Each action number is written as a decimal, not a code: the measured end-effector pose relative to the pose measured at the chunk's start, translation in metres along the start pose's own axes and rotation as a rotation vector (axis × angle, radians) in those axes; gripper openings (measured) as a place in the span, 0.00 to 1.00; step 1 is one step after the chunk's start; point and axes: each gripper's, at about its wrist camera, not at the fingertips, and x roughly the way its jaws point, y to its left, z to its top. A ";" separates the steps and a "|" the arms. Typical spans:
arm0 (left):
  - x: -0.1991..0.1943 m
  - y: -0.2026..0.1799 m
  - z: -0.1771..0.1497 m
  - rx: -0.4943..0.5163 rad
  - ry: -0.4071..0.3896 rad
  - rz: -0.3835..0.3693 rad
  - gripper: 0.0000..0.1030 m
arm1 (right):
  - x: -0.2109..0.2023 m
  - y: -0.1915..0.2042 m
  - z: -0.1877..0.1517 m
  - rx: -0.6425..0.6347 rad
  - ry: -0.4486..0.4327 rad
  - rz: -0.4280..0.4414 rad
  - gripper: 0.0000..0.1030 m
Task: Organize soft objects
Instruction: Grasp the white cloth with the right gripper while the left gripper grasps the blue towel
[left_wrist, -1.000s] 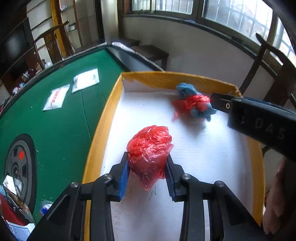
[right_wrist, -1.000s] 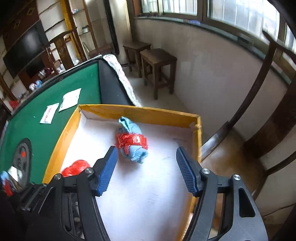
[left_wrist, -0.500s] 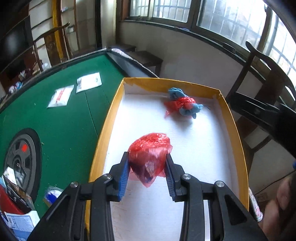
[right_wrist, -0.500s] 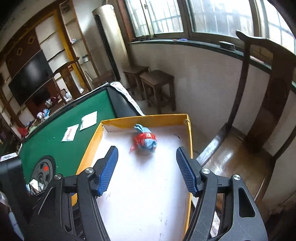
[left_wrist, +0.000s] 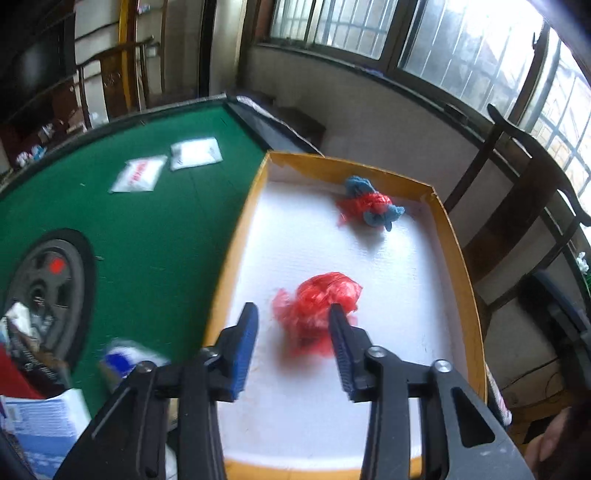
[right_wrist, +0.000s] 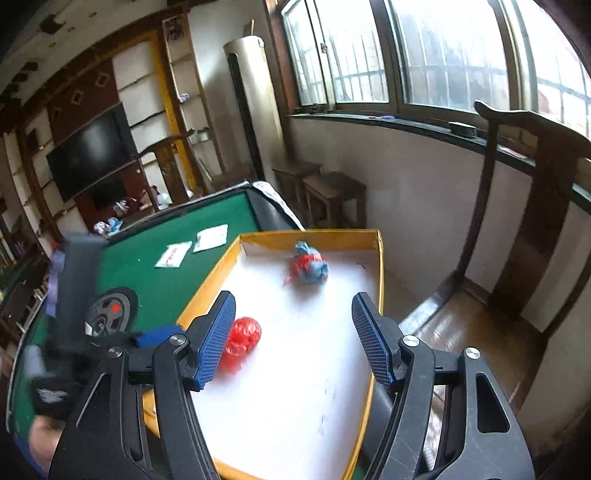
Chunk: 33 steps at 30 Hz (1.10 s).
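Note:
A crumpled red plastic bag lies on the white floor of a yellow-rimmed box. My left gripper is open, its jaws apart just behind the bag, no longer gripping it. A blue cloth wrapped with red plastic lies at the box's far end. In the right wrist view the red bag sits beside the left pad, the blue-and-red bundle lies farther back, and my right gripper is open and empty above the box.
The box rests on a green felt table with two white packets and a round grey centre panel. Boxes and clutter lie at the near left. Wooden chairs stand to the right.
My left gripper has opened and let go of the red bag, which now lies in the box. Both grippers have drawn back and risen away from the box.

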 end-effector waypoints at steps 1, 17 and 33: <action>-0.009 0.003 -0.003 0.003 -0.005 -0.011 0.44 | -0.003 0.002 -0.004 -0.002 -0.005 -0.008 0.64; -0.143 0.184 -0.123 -0.132 -0.146 0.100 0.53 | -0.021 0.143 -0.113 -0.282 0.268 0.467 0.64; -0.140 0.271 -0.162 -0.360 -0.191 0.136 0.58 | -0.020 0.256 -0.190 -0.660 0.465 0.675 0.64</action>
